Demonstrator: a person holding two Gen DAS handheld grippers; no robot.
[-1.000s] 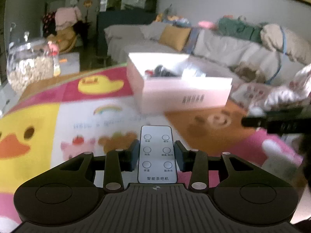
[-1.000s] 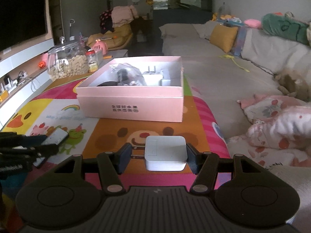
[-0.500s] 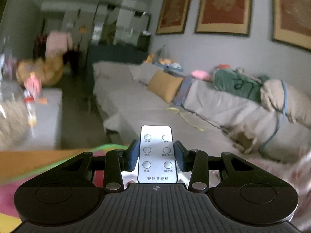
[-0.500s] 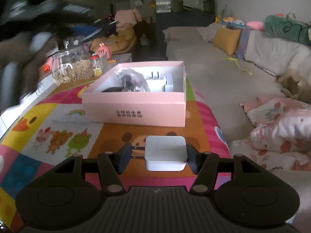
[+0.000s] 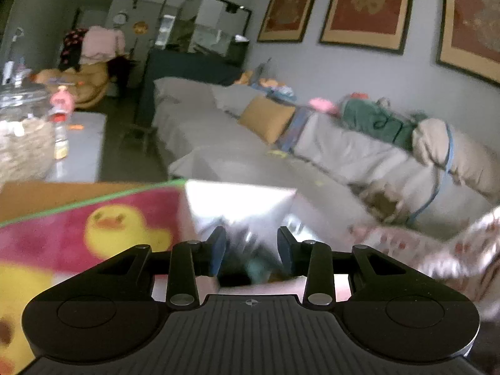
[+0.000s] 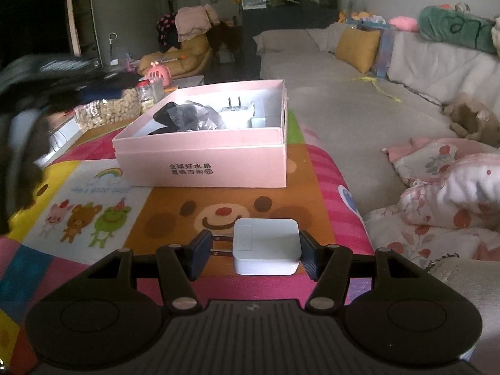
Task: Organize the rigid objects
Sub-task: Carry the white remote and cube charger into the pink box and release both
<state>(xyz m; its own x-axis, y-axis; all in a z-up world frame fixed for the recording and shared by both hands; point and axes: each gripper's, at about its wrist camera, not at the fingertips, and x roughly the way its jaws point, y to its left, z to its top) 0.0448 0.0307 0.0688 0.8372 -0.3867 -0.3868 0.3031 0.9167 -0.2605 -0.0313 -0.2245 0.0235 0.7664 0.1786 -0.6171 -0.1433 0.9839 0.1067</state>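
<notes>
The right tool (image 6: 253,251) pinches a white charger (image 6: 266,250), a rounded square block of smooth plastic, flat side up. Its two metal prongs point left, against the left finger, so the plug's axis runs across the grip; the right finger presses the opposite face. The tool sits level and low over the mat (image 6: 175,218), a glossy sheet printed with a bear face, cartoon animals and pink stripes. Straight ahead on the mat stands the box (image 6: 203,162), pink cardboard, rectangular, open-topped, its long side facing the camera with dark printed characters. Inside lie crinkled dark plastic, a black item and another white plug (image 6: 236,114) with prongs up.

The left tool (image 5: 251,245) hangs spread with nothing between its blue pads (image 5: 217,248), tipped down over the box (image 5: 237,206), whose pale inner walls show blurred; something dark lies below the gap, probably the box's contents, too smeared to name. A yellow duck print (image 5: 125,231) lies to its left on the mat. A grey sofa (image 6: 343,100) with a mustard cushion (image 6: 357,48) runs along the right.
</notes>
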